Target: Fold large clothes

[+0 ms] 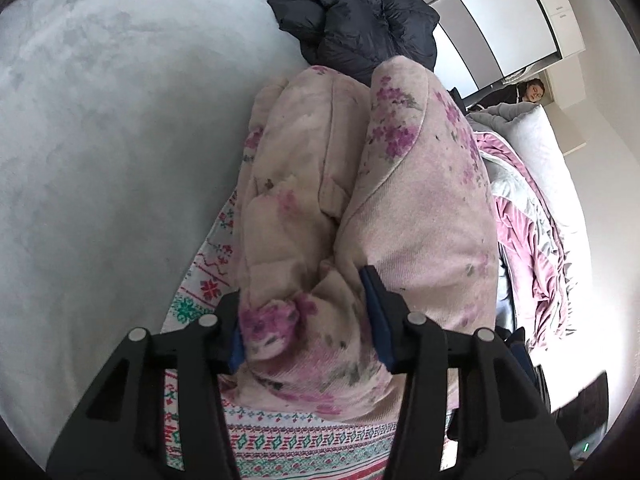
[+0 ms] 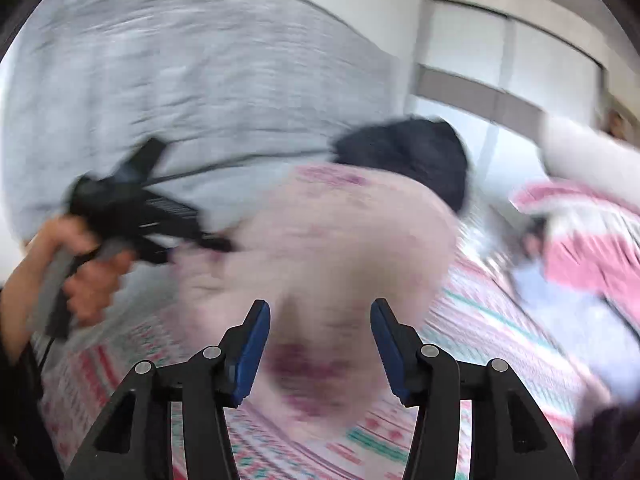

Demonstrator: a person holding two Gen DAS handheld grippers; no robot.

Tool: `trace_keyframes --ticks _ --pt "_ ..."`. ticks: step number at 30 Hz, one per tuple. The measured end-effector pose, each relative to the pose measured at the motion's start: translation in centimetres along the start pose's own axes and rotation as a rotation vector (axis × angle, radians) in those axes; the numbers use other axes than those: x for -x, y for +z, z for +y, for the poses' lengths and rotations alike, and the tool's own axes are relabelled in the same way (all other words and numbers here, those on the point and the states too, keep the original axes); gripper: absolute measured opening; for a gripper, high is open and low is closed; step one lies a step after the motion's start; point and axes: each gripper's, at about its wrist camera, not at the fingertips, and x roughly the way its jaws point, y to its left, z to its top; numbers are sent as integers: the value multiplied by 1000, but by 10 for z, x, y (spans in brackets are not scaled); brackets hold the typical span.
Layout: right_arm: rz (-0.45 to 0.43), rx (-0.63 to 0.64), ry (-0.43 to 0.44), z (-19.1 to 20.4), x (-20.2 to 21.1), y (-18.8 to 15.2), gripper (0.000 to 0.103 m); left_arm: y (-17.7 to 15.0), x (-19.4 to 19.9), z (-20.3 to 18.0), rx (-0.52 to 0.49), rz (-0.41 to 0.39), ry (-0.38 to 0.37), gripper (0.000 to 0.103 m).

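A pink floral fleece garment (image 1: 400, 200) lies bunched in a long roll on a patterned bedspread (image 1: 304, 440). My left gripper (image 1: 306, 328) is shut on the near end of the roll, and the fabric fills the gap between its blue pads. The right wrist view is blurred. It shows the same garment (image 2: 332, 240) as a pale mound. My right gripper (image 2: 320, 344) stands open just above the garment's near edge, with nothing pinched. The left gripper (image 2: 132, 208), held by a hand (image 2: 88, 276), reaches the garment from the left.
A black puffer jacket (image 1: 352, 12) lies beyond the garment's far end. A grey blanket (image 1: 100, 120) covers the bed to the left. A pink and grey quilt (image 1: 528, 220) is heaped at the right. A person (image 1: 534, 90) sits by the white wardrobe (image 1: 500, 8).
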Motion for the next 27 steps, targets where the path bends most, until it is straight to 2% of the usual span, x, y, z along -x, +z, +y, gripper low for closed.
trace_keyframes --ticks 2,3,4,5,7,8,9,12,14,16,18,22,24,25,27 --pt "-16 -9 67 1 8 -1 53 -2 4 -2 10 -2 -18 49" --pt "-33 42 101 12 12 -5 53 -2 5 -3 8 -3 -23 49" --pt "-35 115 82 32 10 -10 53 -2 7 -5 4 -6 -27 49" --pt "-34 210 13 48 7 -19 53 -2 8 -6 1 -8 -27 49" --pt "-27 406 -224 77 -15 -45 56 -3 7 -6 1 -8 -21 49" --pt "-24 426 -269 82 -22 -54 64 -3 6 -6 7 -7 -20 49" --pt "-26 408 -303 83 -28 -62 72 -2 5 -4 16 -4 -25 49" --pt "10 280 -349 65 -44 -69 72 -2 6 -5 23 -3 -25 49" --pt "-12 236 -332 60 -50 -63 72 -3 7 -7 16 -10 -16 49" --pt "-28 242 -344 61 -52 -54 69 -4 9 -10 7 -19 -11 49" --pt "-10 299 -378 63 -58 -52 53 -5 13 -14 -5 -23 -17 49" --pt "62 453 -438 54 -68 -71 44 -13 14 -23 -24 21 -67 49" --pt "91 573 -495 57 -71 -86 43 -20 11 -34 -78 31 -17 49" --pt "104 651 -526 60 -76 -93 43 -25 7 -41 -115 29 57 49" --pt "115 758 -562 70 -85 -105 42 -29 -1 -45 -144 23 160 49"
